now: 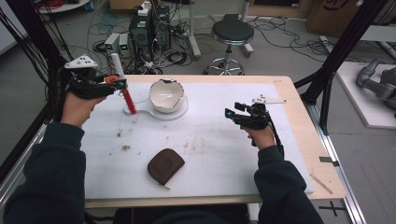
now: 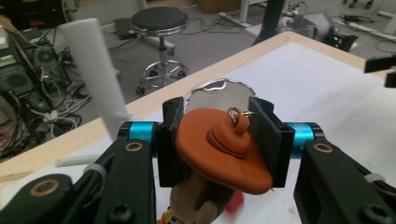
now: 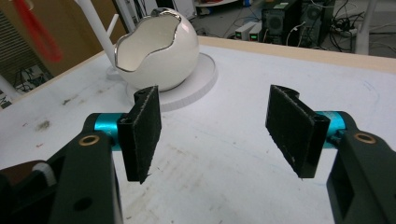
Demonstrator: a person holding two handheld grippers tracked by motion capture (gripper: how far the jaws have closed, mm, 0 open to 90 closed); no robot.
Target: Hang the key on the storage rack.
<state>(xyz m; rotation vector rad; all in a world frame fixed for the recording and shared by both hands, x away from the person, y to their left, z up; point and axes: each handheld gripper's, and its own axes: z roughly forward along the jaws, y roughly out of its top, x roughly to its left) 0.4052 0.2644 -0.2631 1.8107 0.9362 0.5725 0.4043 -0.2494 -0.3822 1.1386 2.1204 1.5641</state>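
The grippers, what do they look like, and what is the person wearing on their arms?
Each is a black tool with two flat black jaws on shiny turquoise-blue pins and small brass-coloured rivets. The left gripper carries a grey three-cornered plate on top, and so does the right gripper. A black cable trails from the right one along the arm. The person wears long dark sleeves.

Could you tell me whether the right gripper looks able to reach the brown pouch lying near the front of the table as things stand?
Probably yes: the right gripper is open with nothing between its jaws, and bare table lies between it and the brown pouch.
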